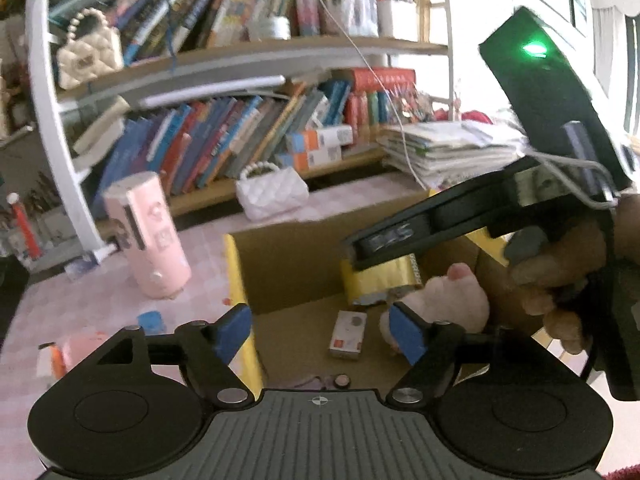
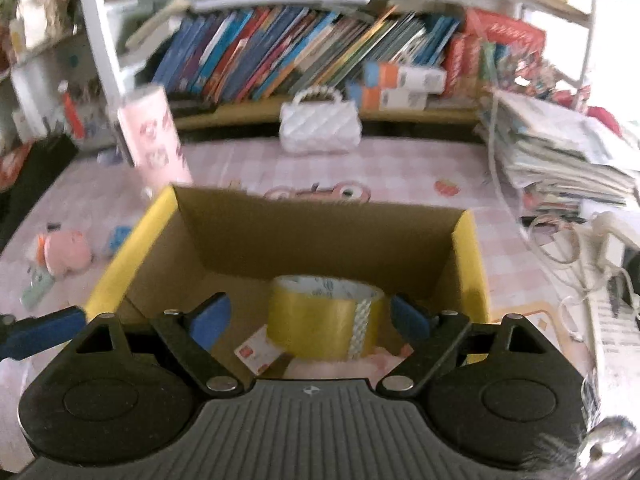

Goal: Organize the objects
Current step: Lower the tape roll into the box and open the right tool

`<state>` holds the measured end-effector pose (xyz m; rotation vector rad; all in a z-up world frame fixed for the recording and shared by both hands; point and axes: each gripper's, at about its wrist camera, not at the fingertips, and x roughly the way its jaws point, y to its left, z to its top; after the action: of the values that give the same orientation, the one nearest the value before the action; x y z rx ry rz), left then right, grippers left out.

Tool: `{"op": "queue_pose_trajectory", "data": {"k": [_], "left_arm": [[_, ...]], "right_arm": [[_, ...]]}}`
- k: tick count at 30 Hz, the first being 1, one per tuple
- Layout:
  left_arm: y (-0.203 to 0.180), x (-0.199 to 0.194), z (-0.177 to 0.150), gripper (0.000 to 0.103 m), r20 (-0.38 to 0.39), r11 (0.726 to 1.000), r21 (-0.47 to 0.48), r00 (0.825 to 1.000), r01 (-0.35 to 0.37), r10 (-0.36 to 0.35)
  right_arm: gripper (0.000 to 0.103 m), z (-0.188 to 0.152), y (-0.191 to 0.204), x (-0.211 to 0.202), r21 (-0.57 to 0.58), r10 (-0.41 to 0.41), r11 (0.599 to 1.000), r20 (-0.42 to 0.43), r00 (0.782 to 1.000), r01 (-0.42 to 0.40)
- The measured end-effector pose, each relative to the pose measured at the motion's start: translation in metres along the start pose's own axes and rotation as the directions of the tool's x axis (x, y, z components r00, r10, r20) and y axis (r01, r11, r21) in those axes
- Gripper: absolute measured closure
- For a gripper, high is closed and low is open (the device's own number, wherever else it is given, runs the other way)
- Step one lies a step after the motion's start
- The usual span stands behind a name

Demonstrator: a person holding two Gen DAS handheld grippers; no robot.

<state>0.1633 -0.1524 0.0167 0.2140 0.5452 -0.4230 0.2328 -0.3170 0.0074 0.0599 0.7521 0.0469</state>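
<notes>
Tape roll [image 2: 326, 318] sits inside the cardboard box [image 2: 120, 256] w/ a small card; right gripper [image 2: 308, 320] jaws apart around it, not pressing; left gripper [image 1: 316, 330] jaws apart, empty; drop-off step looks done; next: fetch pink plush [image 2: 64, 254] off worktop [image 2: 400, 176].

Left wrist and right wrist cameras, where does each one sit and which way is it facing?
Left wrist: sits behind the left tool, open, angled down into the box toward the bookshelf; shows the right tool and a hand.
Right wrist: sits behind the right tool, its pads either side of the tape, facing the same shelf; the left tool's blue finger shows at left.
Shared: box, tape, white purse, pink bottle.
</notes>
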Motion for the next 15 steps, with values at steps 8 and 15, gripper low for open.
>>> {"op": "queue_pose_trajectory", "data": {"k": [8,15], "left_arm": [[0.023,-0.034,-0.011,0.022,0.038,0.998,-0.054,0.999,-0.037,0.039],[0.040,-0.056,-0.033,0.021,0.027,0.995,-0.086,0.999,-0.043,0.046]], "right_arm": [[0.016,-0.013,0.005,-0.060,0.084,-0.096,0.993,0.166,0.982,0.083],[0.016,-0.046,0.013,-0.106,0.177,-0.224,0.966,0.218,0.950,0.187]]}}
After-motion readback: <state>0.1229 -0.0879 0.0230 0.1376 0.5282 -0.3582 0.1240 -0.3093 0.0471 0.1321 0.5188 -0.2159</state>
